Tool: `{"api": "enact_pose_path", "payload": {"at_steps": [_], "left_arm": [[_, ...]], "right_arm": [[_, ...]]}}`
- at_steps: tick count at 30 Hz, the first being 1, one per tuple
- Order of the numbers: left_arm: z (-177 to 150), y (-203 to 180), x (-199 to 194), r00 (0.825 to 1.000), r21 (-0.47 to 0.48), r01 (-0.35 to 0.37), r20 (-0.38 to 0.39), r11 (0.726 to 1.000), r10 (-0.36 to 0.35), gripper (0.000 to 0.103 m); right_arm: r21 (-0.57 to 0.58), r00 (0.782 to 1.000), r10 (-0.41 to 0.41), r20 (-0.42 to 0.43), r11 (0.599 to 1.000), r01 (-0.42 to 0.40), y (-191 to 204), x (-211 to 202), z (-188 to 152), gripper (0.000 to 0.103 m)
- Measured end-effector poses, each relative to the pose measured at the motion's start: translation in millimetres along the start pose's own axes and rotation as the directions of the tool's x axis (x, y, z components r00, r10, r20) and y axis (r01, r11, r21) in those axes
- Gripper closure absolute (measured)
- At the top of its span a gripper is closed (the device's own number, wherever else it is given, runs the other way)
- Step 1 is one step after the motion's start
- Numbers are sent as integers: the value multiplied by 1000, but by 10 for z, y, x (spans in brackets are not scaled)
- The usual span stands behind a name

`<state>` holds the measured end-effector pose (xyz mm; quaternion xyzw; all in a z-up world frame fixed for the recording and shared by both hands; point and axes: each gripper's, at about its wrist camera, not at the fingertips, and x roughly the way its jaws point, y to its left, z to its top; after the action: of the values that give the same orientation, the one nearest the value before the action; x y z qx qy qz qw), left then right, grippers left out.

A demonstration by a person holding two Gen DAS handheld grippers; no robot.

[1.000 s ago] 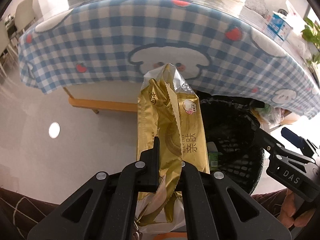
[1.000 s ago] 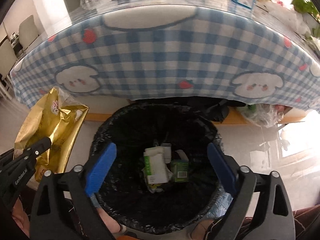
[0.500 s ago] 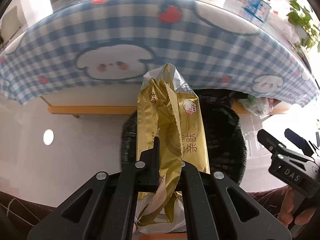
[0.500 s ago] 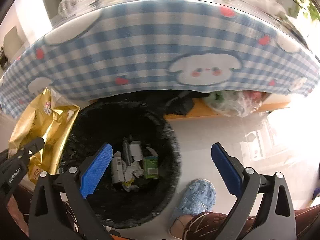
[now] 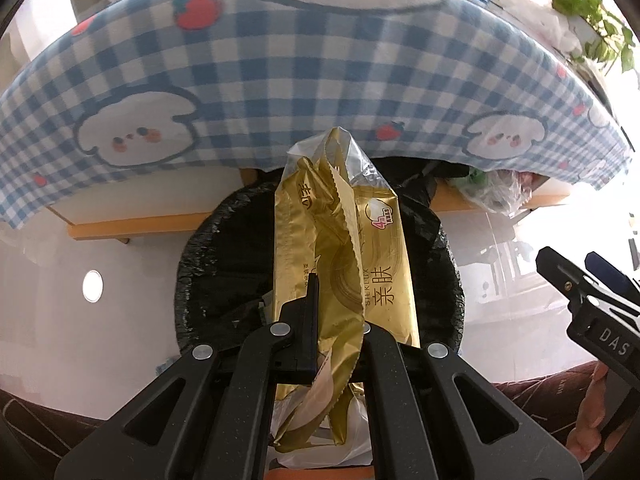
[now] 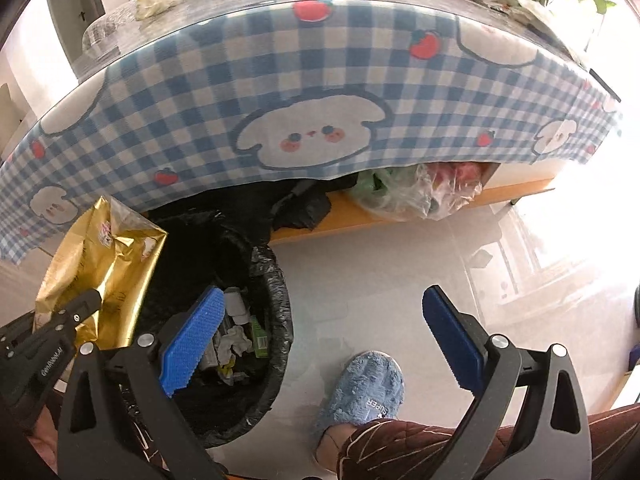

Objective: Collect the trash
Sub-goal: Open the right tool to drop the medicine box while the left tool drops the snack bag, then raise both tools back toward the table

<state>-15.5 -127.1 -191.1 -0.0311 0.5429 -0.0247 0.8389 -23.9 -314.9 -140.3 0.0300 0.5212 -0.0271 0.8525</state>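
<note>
My left gripper (image 5: 338, 320) is shut on a gold foil wrapper (image 5: 344, 248), held upright above the black-lined trash bin (image 5: 208, 256) on the floor. The same wrapper (image 6: 104, 264) shows at the left of the right wrist view, over the bin's near left side. The bin (image 6: 276, 320) holds several pieces of trash. My right gripper (image 6: 320, 336) is open and empty, its blue pads (image 6: 192, 340) wide apart, to the right of the bin over the floor. It also shows at the right edge of the left wrist view (image 5: 580, 292).
A table with a blue checked cloth (image 5: 280, 80) stands just behind the bin, with a wooden rail (image 6: 400, 212) under it. Plastic bags (image 6: 416, 192) lie under the table. A foot in a blue slipper (image 6: 364, 388) is on the floor right of the bin.
My left gripper has swung the gold wrapper rightward until it is over the bin. My right gripper has moved right, off the bin and over the floor by the slipper.
</note>
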Motion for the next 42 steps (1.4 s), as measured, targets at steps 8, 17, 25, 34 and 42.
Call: {"api": "enact_pose_path", "payload": {"at_steps": [8,17,25,34,42], "left_arm": [[-20,-173,82,1000,48,12,1,999,-13,100],[-31,-226,80,1000,90,-3,12,996,2,59],[27,-88,-147,998,62,9,64,998,-13,32],[148,65,-525,989,16,-22,146,1000,19,6],[294,159,-869,981,-8,-20,195,1000,21,6]], "right_arm": [[8,1000,7,2,1000,-7,-42,4,0,8],[1,1000,14,15,1000,-14,-4,-26,29,8],[-18,998,30,49,999,-29,81,-137,94,8],[-43,990,53,130,998,-47,172,-440,215,8],[-60,974,69,215,997,-58,216,-773,383,8]]}}
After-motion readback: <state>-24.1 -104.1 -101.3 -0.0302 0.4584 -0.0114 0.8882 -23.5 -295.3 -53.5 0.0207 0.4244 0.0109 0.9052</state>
